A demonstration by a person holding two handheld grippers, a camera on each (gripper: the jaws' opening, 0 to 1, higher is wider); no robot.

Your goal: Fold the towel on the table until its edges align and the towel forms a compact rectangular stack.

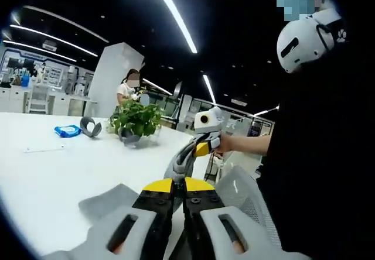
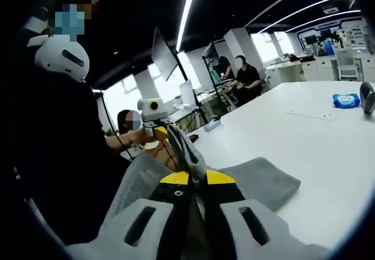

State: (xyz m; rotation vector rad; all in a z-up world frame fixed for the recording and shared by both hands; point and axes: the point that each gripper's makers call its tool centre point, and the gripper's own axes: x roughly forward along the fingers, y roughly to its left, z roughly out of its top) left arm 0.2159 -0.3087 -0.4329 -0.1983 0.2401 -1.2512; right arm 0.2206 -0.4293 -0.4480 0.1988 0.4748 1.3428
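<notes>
Over white table (image 1: 70, 166), 1 grey towel (image 2: 258, 181), 2 hand-held grippers, left (image 1: 177, 185) & right (image 2: 196, 177), both clamped on it

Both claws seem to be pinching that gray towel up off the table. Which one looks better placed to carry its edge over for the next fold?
Neither clearly. Left claw and right claw are both shut on the lifted gray towel, so they should probably move together.

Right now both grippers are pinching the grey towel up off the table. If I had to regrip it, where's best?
Judging from this, take the grey towel at the free corner lying flat on the white table, coming in low from the table's open side. That edge is spread and unobstructed, while the lifted part is bunched at the right gripper and left gripper.
</notes>
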